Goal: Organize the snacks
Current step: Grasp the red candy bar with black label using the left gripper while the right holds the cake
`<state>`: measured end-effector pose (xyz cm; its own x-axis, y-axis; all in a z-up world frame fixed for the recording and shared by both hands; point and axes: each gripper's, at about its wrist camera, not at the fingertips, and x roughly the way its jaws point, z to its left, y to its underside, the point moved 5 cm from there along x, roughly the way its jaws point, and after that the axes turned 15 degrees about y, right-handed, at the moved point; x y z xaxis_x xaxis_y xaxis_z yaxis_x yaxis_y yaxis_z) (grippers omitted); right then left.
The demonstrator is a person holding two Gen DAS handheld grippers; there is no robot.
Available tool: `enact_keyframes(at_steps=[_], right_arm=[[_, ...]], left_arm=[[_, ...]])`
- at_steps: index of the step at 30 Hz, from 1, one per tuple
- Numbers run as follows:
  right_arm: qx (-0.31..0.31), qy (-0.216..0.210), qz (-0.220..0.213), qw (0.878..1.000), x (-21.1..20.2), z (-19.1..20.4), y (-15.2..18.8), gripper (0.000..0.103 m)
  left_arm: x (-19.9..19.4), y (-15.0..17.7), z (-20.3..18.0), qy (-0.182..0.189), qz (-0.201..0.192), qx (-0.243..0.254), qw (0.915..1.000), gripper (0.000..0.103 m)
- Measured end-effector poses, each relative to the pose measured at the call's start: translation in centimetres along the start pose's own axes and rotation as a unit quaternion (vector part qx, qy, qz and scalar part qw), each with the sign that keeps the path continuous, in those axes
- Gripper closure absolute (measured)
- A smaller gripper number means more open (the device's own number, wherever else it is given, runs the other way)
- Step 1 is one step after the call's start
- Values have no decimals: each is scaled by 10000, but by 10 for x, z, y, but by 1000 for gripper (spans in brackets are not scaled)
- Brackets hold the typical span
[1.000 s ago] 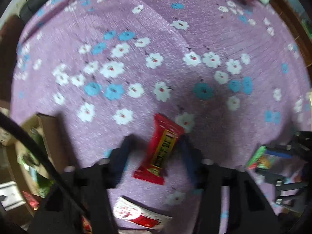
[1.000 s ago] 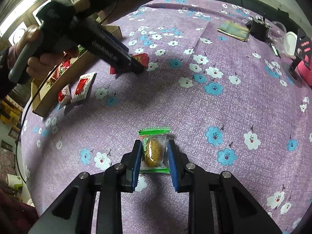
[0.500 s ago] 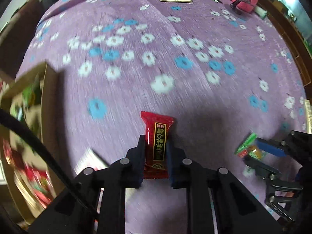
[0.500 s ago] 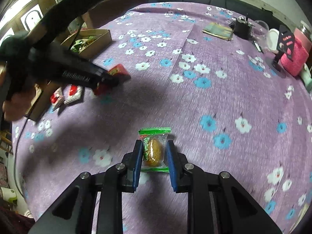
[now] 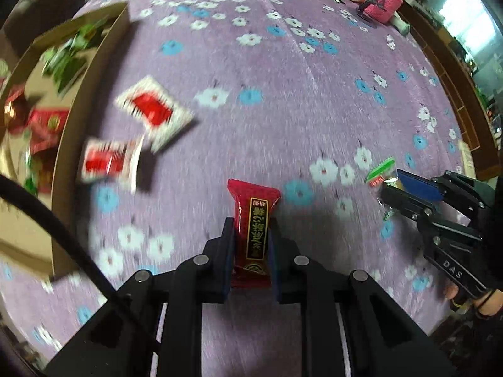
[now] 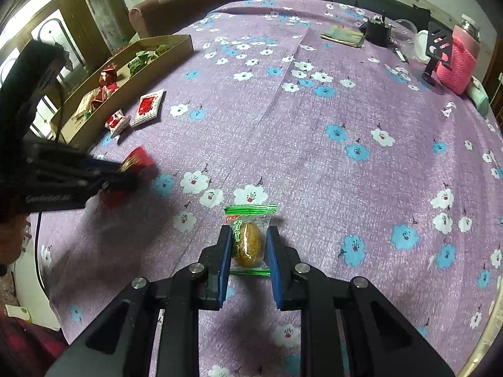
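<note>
A purple tablecloth with white and blue flowers (image 6: 314,157) is covering a big table in a living room, with a dark sofa at the far side. At the far left a shallow brown cardboard tray (image 6: 176,51) is holding several red and green snack packets.

The left gripper (image 5: 251,242) is pinching a long red foil candy packet with a black and gold label (image 5: 254,216) by its middle, above the cloth; its fingers are pressing flat on both long sides. The right gripper (image 6: 248,245) is squeezing a clear plastic packet with green ends and a brown oval snack inside (image 6: 248,238), low over the near part of the table.

Both packets are probably very light. The film looks smooth and soft, so I think it can slip or wrinkle. The middle of the body, where the filling gives some stiffness, seems the best place to hold; the crimped ends would fold. The brown snack may be fragile, so a gentle squeeze is better.

Two flat white packets with red print (image 6: 147,108) are lying on the cloth just beside the tray, waiting to be sorted.
</note>
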<state>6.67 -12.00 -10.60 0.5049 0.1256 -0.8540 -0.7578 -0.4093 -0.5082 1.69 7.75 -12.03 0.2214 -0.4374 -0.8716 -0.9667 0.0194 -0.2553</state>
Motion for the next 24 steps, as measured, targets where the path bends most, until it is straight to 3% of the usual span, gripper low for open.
enact_keyframes(at_steps=[6,16,24], right_arm=[[80,-2,50,10000,-2,2,4,83],[22,-135,43,9999,-10,21,5,83],[-182,-305,113,9993,-10,45,0,83]], left_arm=[[-12,5,-3,281,-122,-304,9991,82],[-8,15,-13,221,-357,-343,9985,82],[-27,25,-10,16,-722,-288,9970,82]])
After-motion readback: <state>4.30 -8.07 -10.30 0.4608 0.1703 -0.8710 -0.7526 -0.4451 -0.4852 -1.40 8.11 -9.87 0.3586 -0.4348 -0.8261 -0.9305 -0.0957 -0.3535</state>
